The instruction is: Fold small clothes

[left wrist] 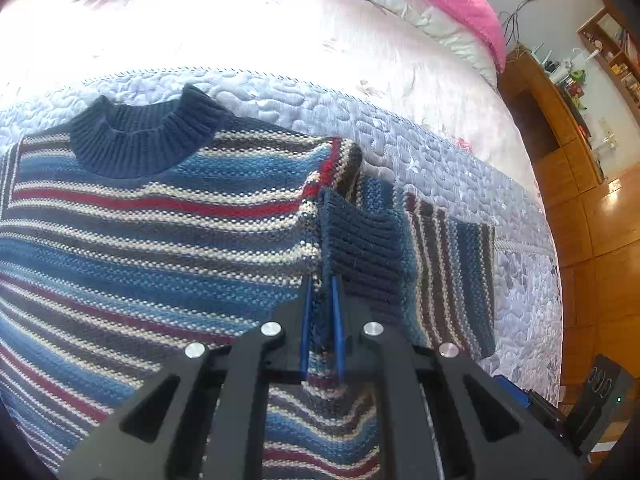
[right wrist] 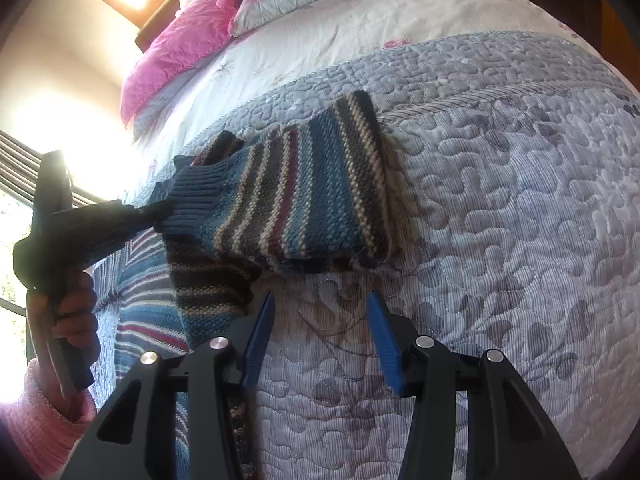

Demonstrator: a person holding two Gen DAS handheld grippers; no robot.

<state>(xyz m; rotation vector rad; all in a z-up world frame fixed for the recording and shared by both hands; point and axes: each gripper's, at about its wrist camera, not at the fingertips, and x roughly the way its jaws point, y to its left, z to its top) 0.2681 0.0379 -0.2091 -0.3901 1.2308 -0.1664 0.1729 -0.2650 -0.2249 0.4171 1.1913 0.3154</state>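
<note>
- Nearest to the left wrist camera, the left hand-held gripper (left wrist: 321,322) is clenched on the navy ribbed cuff (left wrist: 362,248) of the sweater sleeve; a fold of knit sits between its two blue fingers (left wrist: 306,320).
- Across the left and centre of this frame, the striped sweater (left wrist: 140,240) lies flat on the bed, with its dark navy collar (left wrist: 140,140) in the upper left.
- Under the sweater is a grey-lilac quilted bedspread (left wrist: 460,168), and a pink blanket (left wrist: 460,4) lies at the top of the frame.
- At the bottom of the right wrist frame, the right hand-held gripper (right wrist: 320,336) is released; its blue fingers (right wrist: 382,344) stand well apart and nothing is between them, only the bedspread (right wrist: 520,220) below.
- Just above it, the striped sleeve (right wrist: 312,192) is doubled back, with its folded edge on the right side.
- At the left of this frame, the left hand-held gripper (right wrist: 154,212) grasps the cuff (right wrist: 196,200); a hand (right wrist: 74,312) with a pink sleeve (right wrist: 36,428) holds its handle.
</note>
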